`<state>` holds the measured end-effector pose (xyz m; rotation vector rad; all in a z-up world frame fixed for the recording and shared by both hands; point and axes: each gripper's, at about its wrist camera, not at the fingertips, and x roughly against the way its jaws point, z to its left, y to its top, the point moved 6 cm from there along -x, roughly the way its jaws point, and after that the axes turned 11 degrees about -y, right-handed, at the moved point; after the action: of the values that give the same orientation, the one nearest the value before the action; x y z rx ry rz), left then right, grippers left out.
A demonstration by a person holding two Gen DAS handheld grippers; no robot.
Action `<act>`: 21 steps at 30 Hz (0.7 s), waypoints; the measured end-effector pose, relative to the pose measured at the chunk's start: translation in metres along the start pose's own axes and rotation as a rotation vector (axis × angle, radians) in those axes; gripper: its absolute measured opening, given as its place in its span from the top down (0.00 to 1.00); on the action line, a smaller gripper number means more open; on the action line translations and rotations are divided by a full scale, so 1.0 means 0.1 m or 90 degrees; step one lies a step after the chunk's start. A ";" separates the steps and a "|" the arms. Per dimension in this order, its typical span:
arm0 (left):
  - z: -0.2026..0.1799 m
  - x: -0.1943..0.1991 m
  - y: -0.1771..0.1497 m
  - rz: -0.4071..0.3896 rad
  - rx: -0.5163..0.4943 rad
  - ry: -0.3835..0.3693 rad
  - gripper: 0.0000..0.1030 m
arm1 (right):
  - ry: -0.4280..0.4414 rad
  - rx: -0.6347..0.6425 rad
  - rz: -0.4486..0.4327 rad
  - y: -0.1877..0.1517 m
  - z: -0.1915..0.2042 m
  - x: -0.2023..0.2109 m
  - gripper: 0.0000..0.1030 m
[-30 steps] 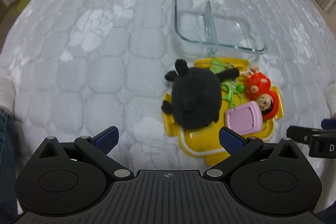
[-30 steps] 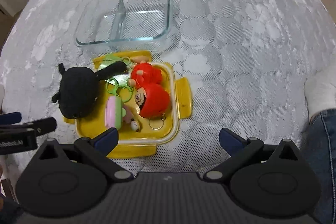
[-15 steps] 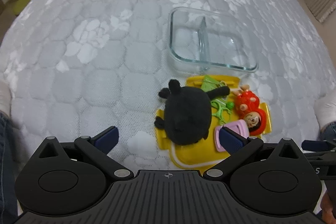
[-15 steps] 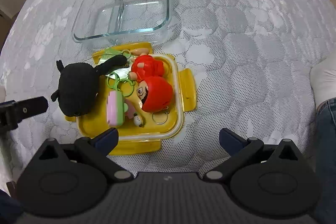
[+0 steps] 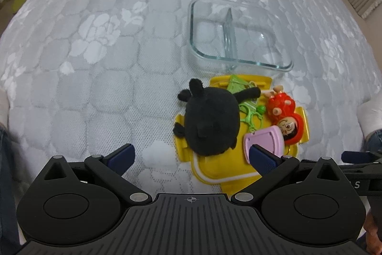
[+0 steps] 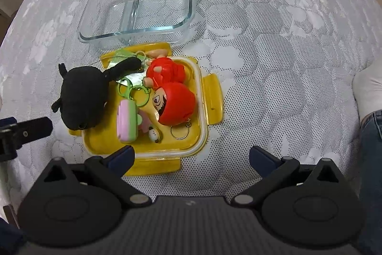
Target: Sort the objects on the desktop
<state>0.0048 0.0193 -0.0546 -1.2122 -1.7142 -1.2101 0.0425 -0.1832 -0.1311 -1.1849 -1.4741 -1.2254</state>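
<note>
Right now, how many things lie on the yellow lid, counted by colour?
Black: 1, the plush toy
Red: 2, the hooded doll and the small figure
Pink: 1, the pink case
Green: 1, the green clasp
Total: 5 on the yellow lid; smaller trinkets not counted.

Your toys sit heaped on the yellow lid, with the glass dish just beyond.

You have a black plush [image 6: 82, 95] lying over the left edge of the yellow lid [image 6: 212, 97], one limb stretched inward. Beside it, a pink-and-green case [image 6: 127, 121] stands on edge, a green clip ring [image 6: 130, 87] lies flat, and a red-hooded figure [image 6: 174, 97] rests on its side. Your clear two-compartment glass dish [image 6: 188, 4] sits upright, nothing in it, touching the lid's far tab.
</note>
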 end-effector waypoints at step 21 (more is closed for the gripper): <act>0.30 -0.72 0.04 0.041 -0.013 0.018 0.00 | 0.001 -0.006 -0.009 0.00 0.01 0.04 0.00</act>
<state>0.0302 0.0272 -0.1280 -1.2480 -1.6334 -1.2027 0.0416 -0.1814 -0.1276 -1.1806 -1.4796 -1.2433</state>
